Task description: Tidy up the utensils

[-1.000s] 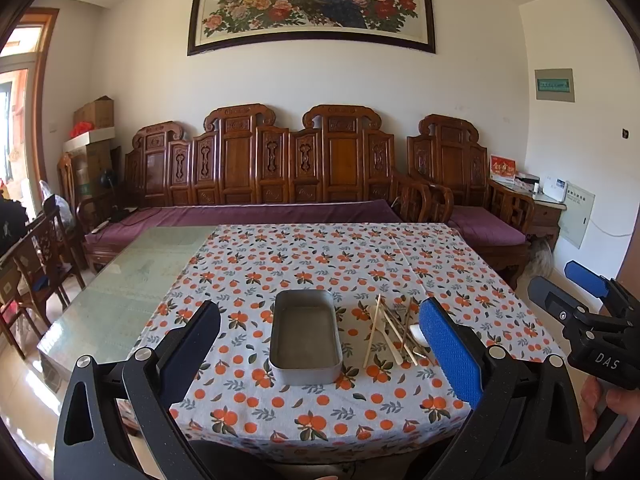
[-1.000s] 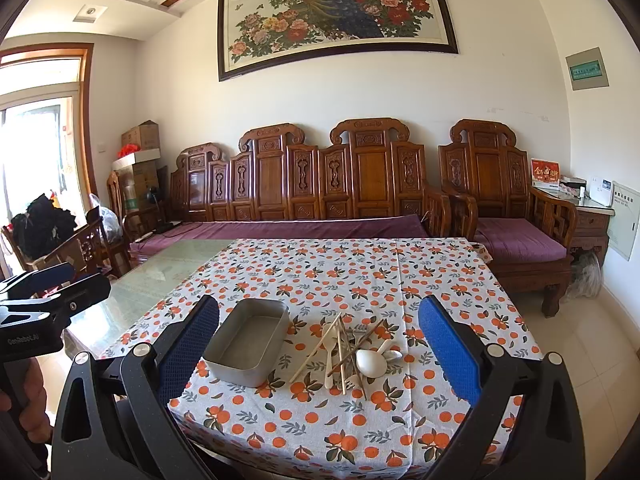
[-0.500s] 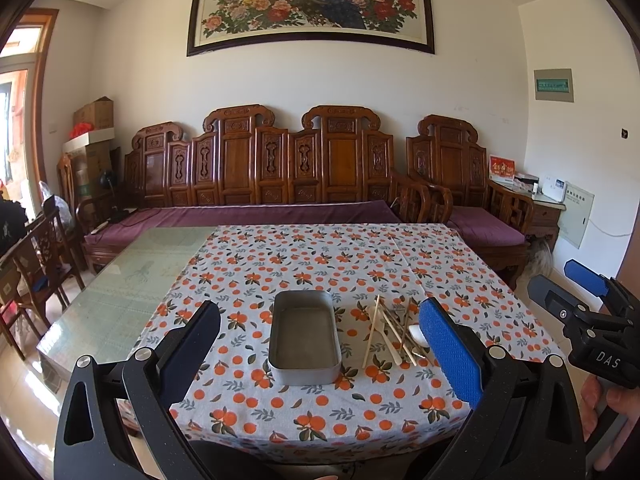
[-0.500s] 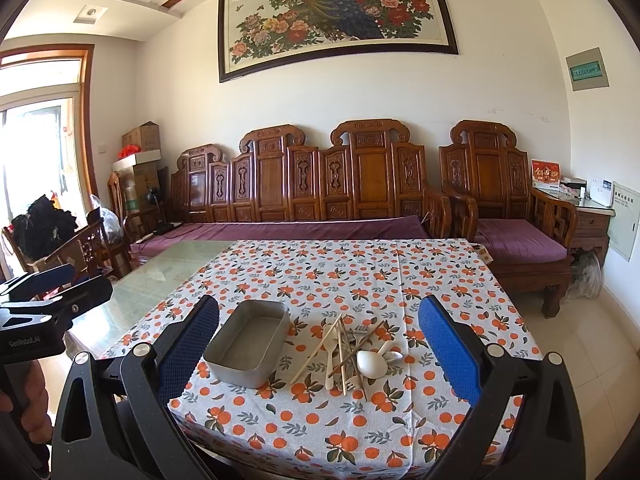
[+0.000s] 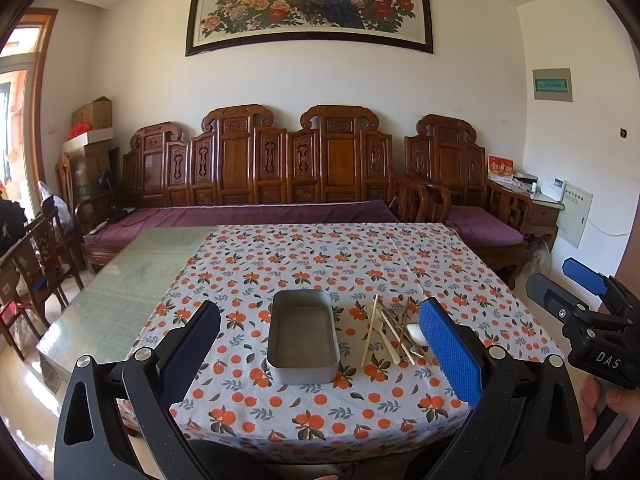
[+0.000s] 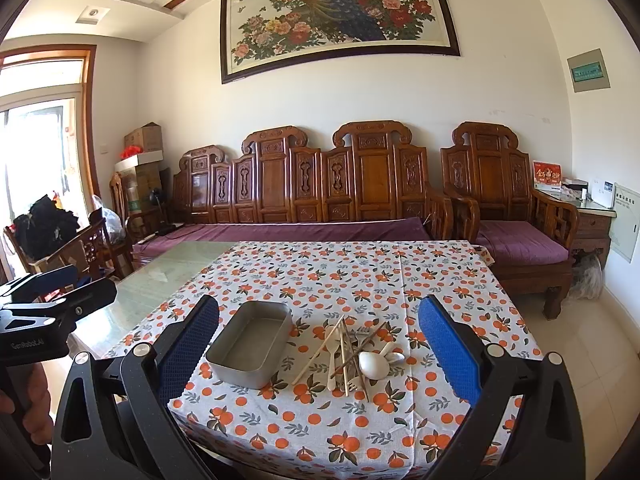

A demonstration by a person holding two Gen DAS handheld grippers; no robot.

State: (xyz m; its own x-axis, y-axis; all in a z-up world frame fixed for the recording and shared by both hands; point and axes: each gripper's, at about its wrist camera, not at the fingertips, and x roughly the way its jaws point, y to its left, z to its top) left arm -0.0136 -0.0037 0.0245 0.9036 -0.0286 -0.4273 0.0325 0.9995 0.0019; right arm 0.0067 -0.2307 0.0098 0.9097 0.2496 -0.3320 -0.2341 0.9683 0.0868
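An empty grey metal tray sits near the table's front edge. To its right lies a loose pile of utensils: wooden chopsticks, pale spoons and a white ladle-shaped spoon. My left gripper is open and empty, held in front of the table in line with the tray. My right gripper is open and empty, held in front of the pile. Each gripper shows at the edge of the other's view.
The table wears an orange-print cloth; its left part is bare glass. A carved wooden sofa with purple cushions stands behind it. Wooden chairs stand at the left, an armchair at the right.
Both views have shifted only slightly; the grippers stay open and the tray and utensils have not moved.
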